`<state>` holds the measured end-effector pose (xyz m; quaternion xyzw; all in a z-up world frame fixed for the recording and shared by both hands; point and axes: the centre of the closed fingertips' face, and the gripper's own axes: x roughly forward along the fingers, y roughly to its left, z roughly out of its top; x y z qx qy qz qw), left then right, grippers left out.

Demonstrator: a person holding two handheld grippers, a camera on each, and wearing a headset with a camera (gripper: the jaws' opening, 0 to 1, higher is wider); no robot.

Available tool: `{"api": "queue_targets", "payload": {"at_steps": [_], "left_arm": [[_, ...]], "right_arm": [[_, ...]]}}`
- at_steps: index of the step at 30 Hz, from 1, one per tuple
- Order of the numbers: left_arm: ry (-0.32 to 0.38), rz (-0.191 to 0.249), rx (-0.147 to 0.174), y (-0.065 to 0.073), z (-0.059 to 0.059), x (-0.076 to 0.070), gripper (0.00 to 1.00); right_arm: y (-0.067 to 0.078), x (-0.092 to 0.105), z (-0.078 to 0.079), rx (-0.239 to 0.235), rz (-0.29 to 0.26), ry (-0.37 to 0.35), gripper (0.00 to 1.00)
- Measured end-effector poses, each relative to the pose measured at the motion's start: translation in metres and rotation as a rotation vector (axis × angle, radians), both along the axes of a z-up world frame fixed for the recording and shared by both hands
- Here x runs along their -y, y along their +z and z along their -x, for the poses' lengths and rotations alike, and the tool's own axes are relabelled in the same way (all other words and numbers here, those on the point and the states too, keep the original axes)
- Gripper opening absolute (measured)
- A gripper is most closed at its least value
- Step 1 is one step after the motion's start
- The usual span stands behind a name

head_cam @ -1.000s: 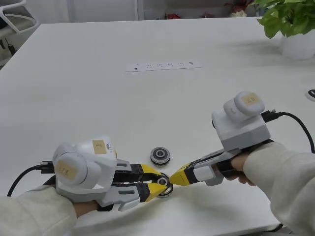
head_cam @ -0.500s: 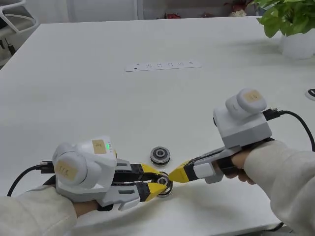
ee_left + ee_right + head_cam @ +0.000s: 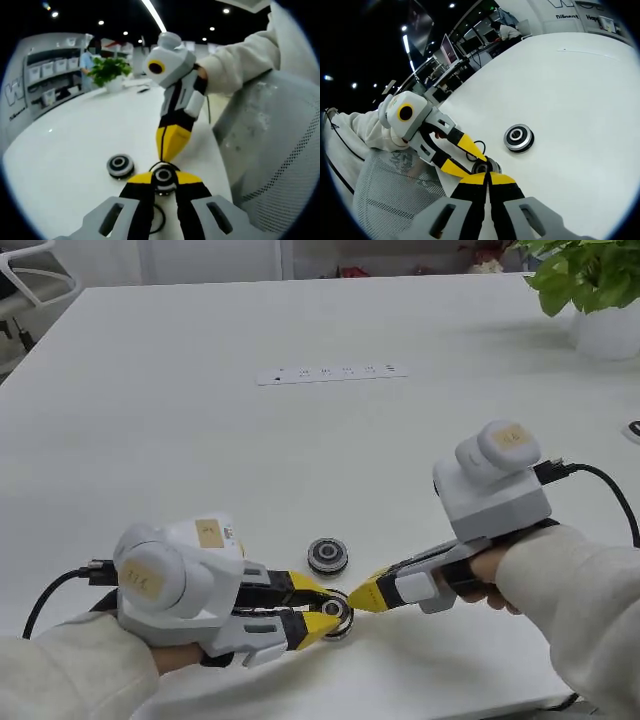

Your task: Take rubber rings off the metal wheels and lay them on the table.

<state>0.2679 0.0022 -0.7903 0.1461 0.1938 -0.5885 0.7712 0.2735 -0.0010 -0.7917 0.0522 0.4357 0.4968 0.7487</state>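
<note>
1. Held wheel. One metal wheel (image 3: 338, 619) sits at the near edge of the table (image 3: 200, 440). Its flat face is turned up and its axle axis stands roughly upright. A dark rubber ring shows around its rim. The pictures do not show whether the wheel rests on the table or is lifted slightly.

2. Left gripper. The left gripper (image 3: 327, 614) reaches in from the left, with one yellow jaw on each side of the wheel, clamped on its rim. In the left gripper view the wheel (image 3: 164, 176) lies directly between the two jaw tips.

3. Right gripper. The right gripper (image 3: 363, 598) comes in from the right and points toward the left gripper. Its jaws are pressed together into a single yellow point, which touches the wheel's right-hand edge. It cannot be determined whether rubber is pinched between them.

4. Second wheel. A second wheel (image 3: 327, 555) lies flat on the table just beyond the jaw tips, apart from both grippers. Its bore faces up and a dark ring is on its rim.

5. Surroundings. A white power strip (image 3: 332, 373) lies well beyond at mid-table. A potted plant (image 3: 590, 285) stands at the far right corner. Neither is near the work.
</note>
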Motion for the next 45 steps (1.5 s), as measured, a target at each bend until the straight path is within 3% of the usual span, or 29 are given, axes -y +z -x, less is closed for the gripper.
{"api": "queue_targets", "payload": {"at_steps": [8,15,17,19,23,27,30,34,45], "left_arm": [[-0.029,-0.016,0.037,0.012,0.001,-0.001,0.27],[-0.023,0.014,0.048,0.033,-0.002,-0.007,0.39],[-0.023,0.022,0.043,0.039,-0.002,-0.009,0.43],[-0.007,0.059,0.026,0.051,-0.002,-0.012,0.47],[0.0,0.055,0.071,0.067,-0.006,-0.02,0.52],[0.012,0.06,0.076,0.08,-0.008,-0.029,0.59],[0.035,0.057,0.106,0.09,-0.01,-0.042,0.62],[0.045,0.038,0.118,0.097,-0.004,-0.062,0.65],[0.131,0.028,0.104,0.106,0.01,-0.11,0.82]], "right_arm": [[0.002,-0.001,0.0,-0.005,-0.004,-0.006,0.0],[0.004,-0.001,0.0,-0.007,-0.011,-0.007,0.0],[0.004,-0.001,0.0,-0.007,-0.007,-0.008,0.0],[0.005,-0.001,0.001,-0.007,-0.003,-0.009,0.0],[0.008,-0.002,0.002,-0.006,-0.009,-0.01,0.0],[0.01,-0.003,0.002,-0.004,-0.01,-0.002,0.0],[0.011,-0.003,0.001,-0.001,-0.009,0.002,0.0],[0.015,-0.003,0.001,0.002,-0.018,0.0,0.0],[0.026,-0.006,-0.001,0.011,-0.057,-0.02,0.0]]}}
